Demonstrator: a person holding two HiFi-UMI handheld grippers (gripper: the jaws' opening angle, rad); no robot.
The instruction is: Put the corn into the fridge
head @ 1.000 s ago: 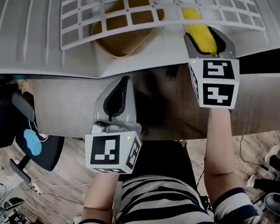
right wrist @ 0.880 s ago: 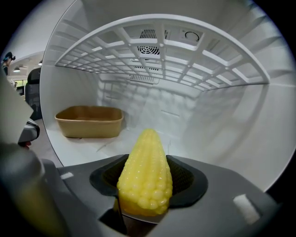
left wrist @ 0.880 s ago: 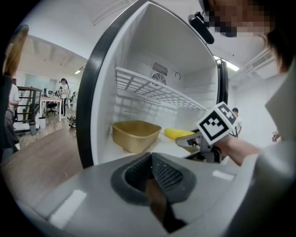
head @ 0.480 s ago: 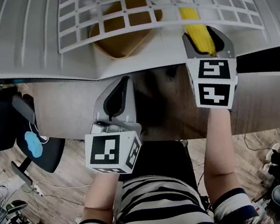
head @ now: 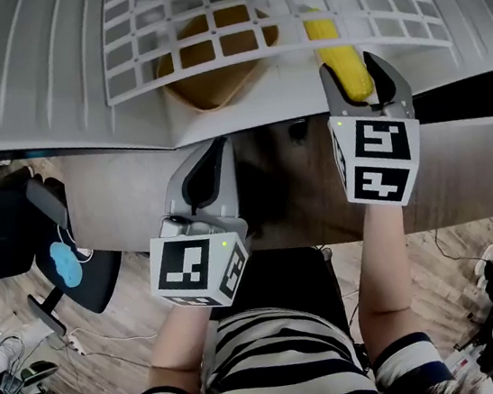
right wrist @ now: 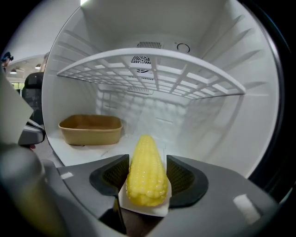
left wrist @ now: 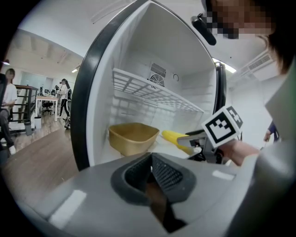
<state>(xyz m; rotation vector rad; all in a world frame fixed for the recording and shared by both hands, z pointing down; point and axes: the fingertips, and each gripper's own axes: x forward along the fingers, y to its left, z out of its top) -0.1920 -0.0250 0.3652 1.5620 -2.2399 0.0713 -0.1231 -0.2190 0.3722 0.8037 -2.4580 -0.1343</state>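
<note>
A yellow corn cob (right wrist: pixel 145 171) is held lengthwise between the jaws of my right gripper (right wrist: pixel 147 178), tip pointing into the white fridge (right wrist: pixel 222 125). From the head view the corn (head: pixel 336 51) reaches past the fridge's front edge under the wire shelf (head: pixel 247 9), and the right gripper (head: pixel 353 76) is shut on it. My left gripper (head: pixel 208 165) hangs lower and nearer, outside the fridge, shut with nothing in it. The left gripper view shows its jaws (left wrist: pixel 151 159) pressed together, with the corn (left wrist: pixel 173 137) beyond them.
A tan rectangular tray (right wrist: pixel 90 128) stands on the fridge floor (right wrist: pixel 106 150) to the left of the corn. The wire shelf (right wrist: pixel 152 69) spans the compartment above. People (left wrist: pixel 9 92) and desks lie far off to the left; an office chair (head: pixel 54 255) stands on the wood floor.
My right gripper has carried the corn slightly left and a little farther under the wire shelf. The left gripper has stayed where it was.
</note>
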